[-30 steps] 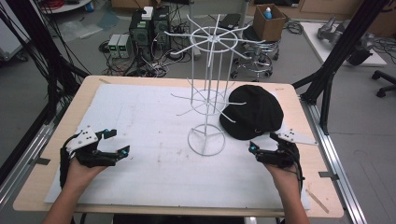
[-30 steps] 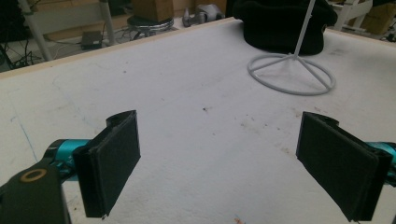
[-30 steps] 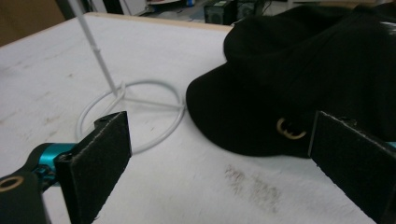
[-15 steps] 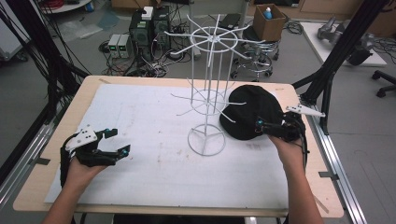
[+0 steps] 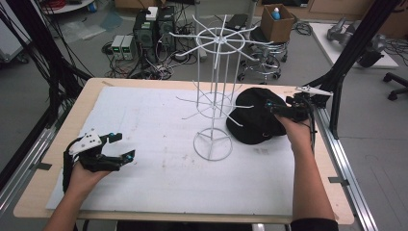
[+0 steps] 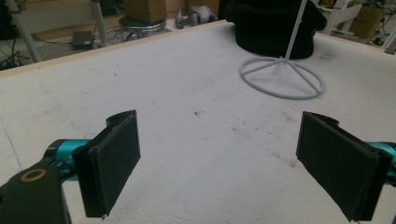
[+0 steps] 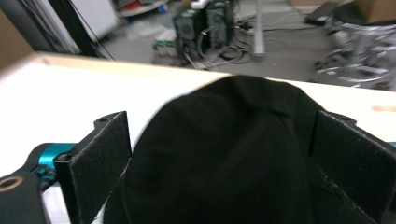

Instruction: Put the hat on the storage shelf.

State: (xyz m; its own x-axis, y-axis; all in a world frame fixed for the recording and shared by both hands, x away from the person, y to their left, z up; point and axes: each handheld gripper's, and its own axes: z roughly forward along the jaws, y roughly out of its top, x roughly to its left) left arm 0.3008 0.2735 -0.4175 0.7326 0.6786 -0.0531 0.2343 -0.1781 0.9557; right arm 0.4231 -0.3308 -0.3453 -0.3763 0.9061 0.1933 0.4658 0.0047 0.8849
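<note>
I see a wooden desk (image 5: 43, 192) covered by a white mat (image 5: 154, 144); on the mat stand a wire rack (image 5: 212, 144) and a black cap (image 5: 255, 120).

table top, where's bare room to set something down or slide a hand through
Free: the white mat between the left gripper and the wire rack's ring base, and the near strip in front of that base. Crowded: the far right, where the black cap lies beside the rack, right gripper over it.
</note>
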